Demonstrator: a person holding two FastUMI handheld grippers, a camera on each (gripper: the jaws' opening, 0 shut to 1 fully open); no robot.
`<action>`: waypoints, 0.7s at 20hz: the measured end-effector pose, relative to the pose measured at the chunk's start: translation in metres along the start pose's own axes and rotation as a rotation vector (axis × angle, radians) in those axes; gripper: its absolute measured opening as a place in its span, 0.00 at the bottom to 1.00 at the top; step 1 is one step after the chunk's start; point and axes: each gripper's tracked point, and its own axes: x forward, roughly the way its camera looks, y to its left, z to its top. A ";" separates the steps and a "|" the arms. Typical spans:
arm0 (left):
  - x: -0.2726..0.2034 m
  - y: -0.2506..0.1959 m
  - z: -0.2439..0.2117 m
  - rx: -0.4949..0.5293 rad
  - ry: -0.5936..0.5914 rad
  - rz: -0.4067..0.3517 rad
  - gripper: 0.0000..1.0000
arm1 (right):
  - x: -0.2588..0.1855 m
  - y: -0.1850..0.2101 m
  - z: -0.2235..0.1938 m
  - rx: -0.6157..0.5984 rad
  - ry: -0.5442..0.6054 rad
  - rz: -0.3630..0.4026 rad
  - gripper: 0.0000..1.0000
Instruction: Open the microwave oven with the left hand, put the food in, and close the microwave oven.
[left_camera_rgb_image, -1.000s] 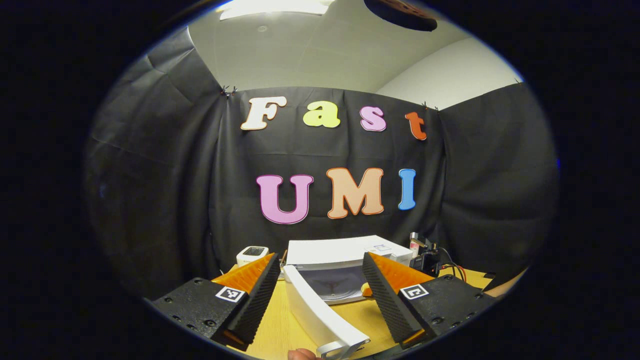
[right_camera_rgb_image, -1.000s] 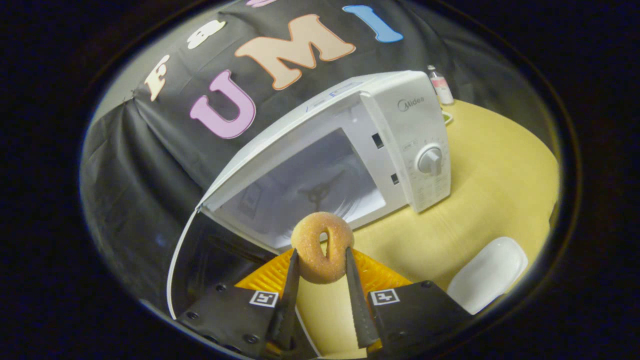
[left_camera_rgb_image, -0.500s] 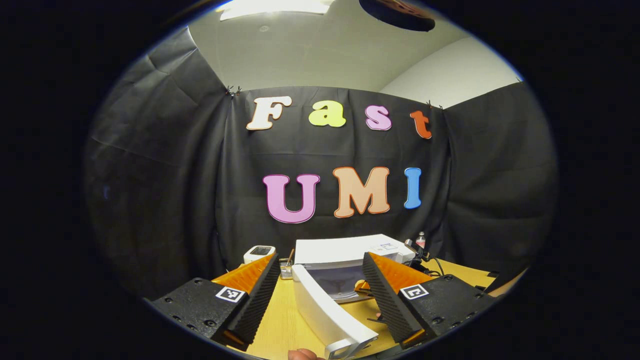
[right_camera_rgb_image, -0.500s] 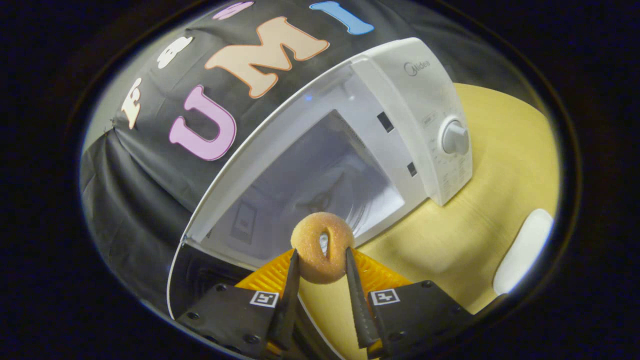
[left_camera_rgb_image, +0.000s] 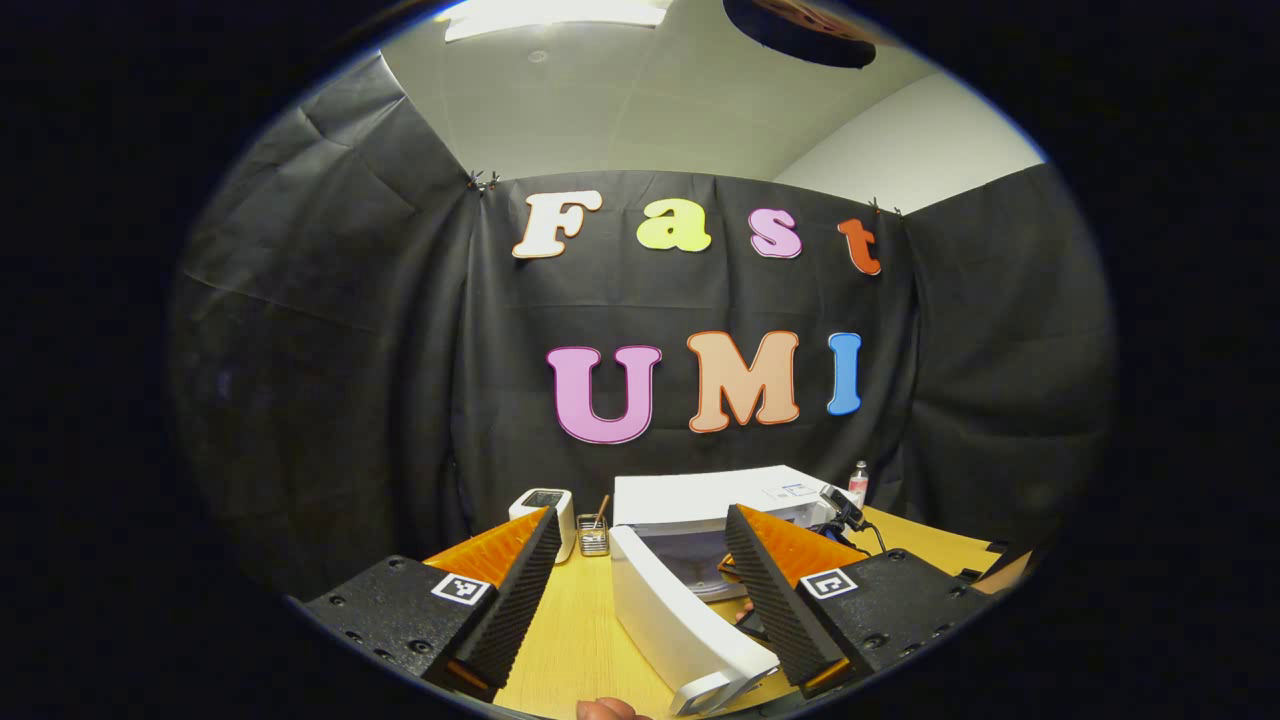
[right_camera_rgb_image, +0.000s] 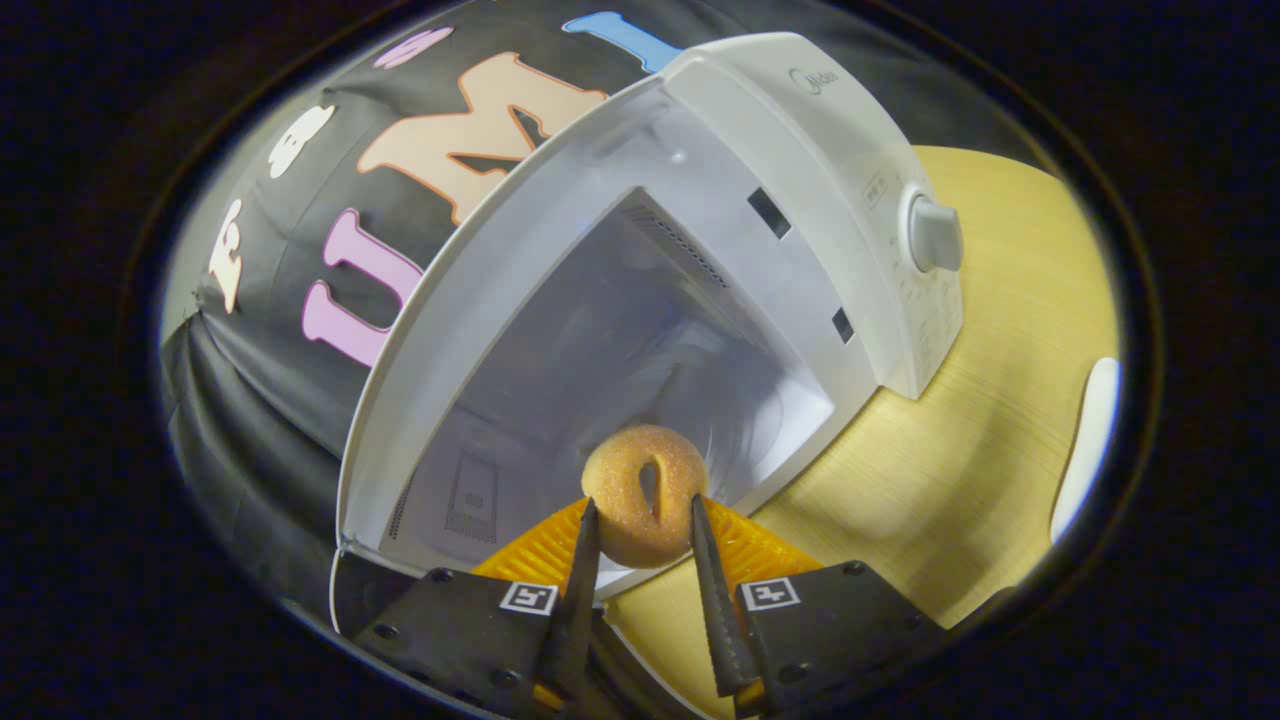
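Two tongs at work, right tongs (right_camera_rgb_image: 642, 530) clamped on doughnut (right_camera_rgb_image: 645, 494) just before open microwave (right_camera_rgb_image: 700, 250) mouth, left tongs (left_camera_rgb_image: 640, 560) spread wide, empty, door (left_camera_rgb_image: 680, 625) between them, wooden worktop (right_camera_rgb_image: 980, 400) beneath.

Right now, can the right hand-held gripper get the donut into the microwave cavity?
Probably yes. The door is swung wide open, and the right hand-held gripper, shut on the donut, faces the open cavity with nothing between them.
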 end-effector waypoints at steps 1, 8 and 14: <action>-0.002 0.002 -0.001 0.000 0.001 0.007 1.00 | 0.003 0.000 0.001 0.002 -0.004 -0.002 0.52; -0.010 0.015 -0.001 0.015 0.009 0.050 1.00 | 0.025 -0.003 -0.003 0.036 -0.026 -0.025 0.52; -0.007 0.021 -0.005 0.011 0.016 0.074 1.00 | 0.040 -0.011 -0.001 0.059 -0.027 -0.062 0.46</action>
